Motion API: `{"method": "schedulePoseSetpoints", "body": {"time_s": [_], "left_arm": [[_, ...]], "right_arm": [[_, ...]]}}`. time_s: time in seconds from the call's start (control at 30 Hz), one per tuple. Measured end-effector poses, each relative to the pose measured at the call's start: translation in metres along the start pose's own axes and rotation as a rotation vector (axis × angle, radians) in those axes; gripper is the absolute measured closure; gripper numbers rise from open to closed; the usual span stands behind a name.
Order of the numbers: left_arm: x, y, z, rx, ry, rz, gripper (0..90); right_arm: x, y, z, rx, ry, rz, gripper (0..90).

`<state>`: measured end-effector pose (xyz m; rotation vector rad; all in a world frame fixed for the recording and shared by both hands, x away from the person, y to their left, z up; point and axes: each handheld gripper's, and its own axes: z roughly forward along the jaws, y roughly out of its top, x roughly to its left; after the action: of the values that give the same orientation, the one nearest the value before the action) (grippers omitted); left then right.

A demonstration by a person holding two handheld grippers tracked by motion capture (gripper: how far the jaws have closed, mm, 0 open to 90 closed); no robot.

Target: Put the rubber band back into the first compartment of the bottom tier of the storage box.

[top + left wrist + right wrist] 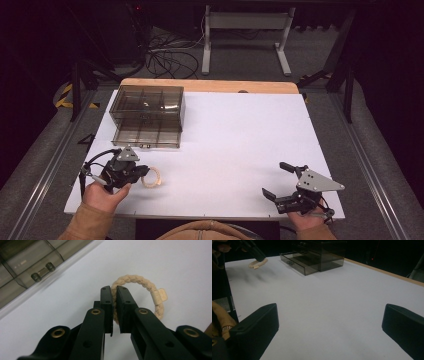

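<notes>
The left gripper (114, 293) sits near the front left corner of the counter (240, 130), held in the person's left hand (102, 194). Its fingers (107, 302) are clamped on a braided rope ring (142, 287), with one strand of the ring pinched between the two pads. In the left gripper view the rest of the ring loops out beyond the fingertips, and a short wrapped band crosses the ring on the side away from the fingers. In the high view the ring (153, 177) lies just to the right of the left gripper (142, 172), close to the front edge.

A smoked clear drawer box (147, 102) stands at the back left of the counter. Its lower drawer (146, 136) is pulled out toward the front edge.

The right gripper (276, 180) is near the front right corner, well apart from the ring. Its fingers (257, 323) stand wide apart with bare counter between them.
</notes>
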<state>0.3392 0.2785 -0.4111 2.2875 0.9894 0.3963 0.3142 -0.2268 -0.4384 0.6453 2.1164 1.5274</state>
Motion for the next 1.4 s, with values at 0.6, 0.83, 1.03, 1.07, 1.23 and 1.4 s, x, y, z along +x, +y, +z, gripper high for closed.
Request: {"method": "schedulePoseSetpoints", "body": {"time_s": [0.6, 0.83, 1.03, 1.07, 1.23, 1.4], "left_arm": [[0.010, -0.007, -0.027, -0.262, 0.006, -0.065, 84.4], [0.013, -0.012, -0.034, -0.340, 0.019, -0.096, 84.4], [0.011, -0.015, -0.039, -0.396, 0.050, -0.088, 84.3], [0.011, -0.015, -0.040, -0.405, 0.052, -0.087, 84.3], [0.011, -0.017, -0.043, -0.439, 0.066, -0.095, 84.2], [0.010, -0.018, -0.045, -0.454, 0.077, -0.089, 84.3]], "right_arm": [[0.000, 0.000, 0.001, 0.002, -0.001, 0.002, 1.2], [0.000, 0.000, 0.001, 0.000, -0.003, 0.000, 1.2], [0.000, 0.000, 0.001, 0.002, -0.002, 0.001, 1.2], [0.000, 0.000, 0.001, 0.002, -0.002, 0.000, 1.2], [0.000, 0.000, 0.000, 0.001, -0.002, 0.001, 1.2], [0.000, 0.000, 0.001, 0.002, -0.002, 0.000, 1.2]]}}
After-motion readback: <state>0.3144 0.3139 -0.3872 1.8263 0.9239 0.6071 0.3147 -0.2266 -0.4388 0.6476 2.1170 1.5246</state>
